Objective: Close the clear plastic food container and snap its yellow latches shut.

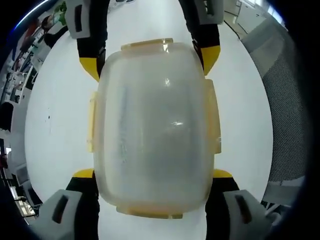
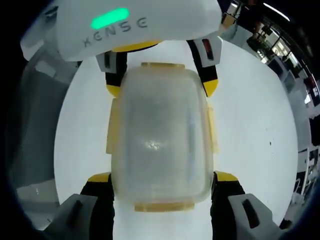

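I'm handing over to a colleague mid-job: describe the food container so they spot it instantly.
On the white round table, look midway between the two facing grippers. There sits the clear rectangular plastic food container, lid on. Its cloudy see-through body edged by yellow latches sets it apart from the bare tabletop.

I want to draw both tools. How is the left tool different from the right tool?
In the right gripper view the left tool comes from the top, the right tool from the bottom. The left tool's white body has a green light; the right tool's body is out of frame. Both have black jaws with yellow tips, straddling opposite ends of the clear container.
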Available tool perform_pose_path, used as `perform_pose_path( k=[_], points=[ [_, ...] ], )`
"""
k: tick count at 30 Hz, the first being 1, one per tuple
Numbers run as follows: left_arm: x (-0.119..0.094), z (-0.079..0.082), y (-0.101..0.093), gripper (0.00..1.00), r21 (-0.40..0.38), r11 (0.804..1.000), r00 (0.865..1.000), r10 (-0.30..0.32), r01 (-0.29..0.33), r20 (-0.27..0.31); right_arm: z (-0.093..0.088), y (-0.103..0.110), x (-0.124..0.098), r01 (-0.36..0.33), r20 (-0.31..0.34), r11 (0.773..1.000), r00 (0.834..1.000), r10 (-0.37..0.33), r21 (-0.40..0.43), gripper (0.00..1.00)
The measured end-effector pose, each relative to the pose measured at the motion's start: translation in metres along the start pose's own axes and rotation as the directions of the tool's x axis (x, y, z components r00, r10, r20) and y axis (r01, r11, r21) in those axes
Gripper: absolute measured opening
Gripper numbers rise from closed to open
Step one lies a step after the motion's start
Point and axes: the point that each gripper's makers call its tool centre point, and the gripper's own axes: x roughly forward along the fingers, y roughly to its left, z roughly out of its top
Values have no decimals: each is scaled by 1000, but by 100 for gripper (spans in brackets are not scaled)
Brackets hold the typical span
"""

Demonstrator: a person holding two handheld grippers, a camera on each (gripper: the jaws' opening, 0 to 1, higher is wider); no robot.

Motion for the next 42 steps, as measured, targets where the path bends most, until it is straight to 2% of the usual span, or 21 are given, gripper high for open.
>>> perform_pose_path(
  k=[42],
  points=[
    [7, -2, 41, 89, 0, 1000, 1000, 1, -1, -6, -2, -42, 3, 4, 8, 1000, 1000, -4, 9, 79]
  ],
)
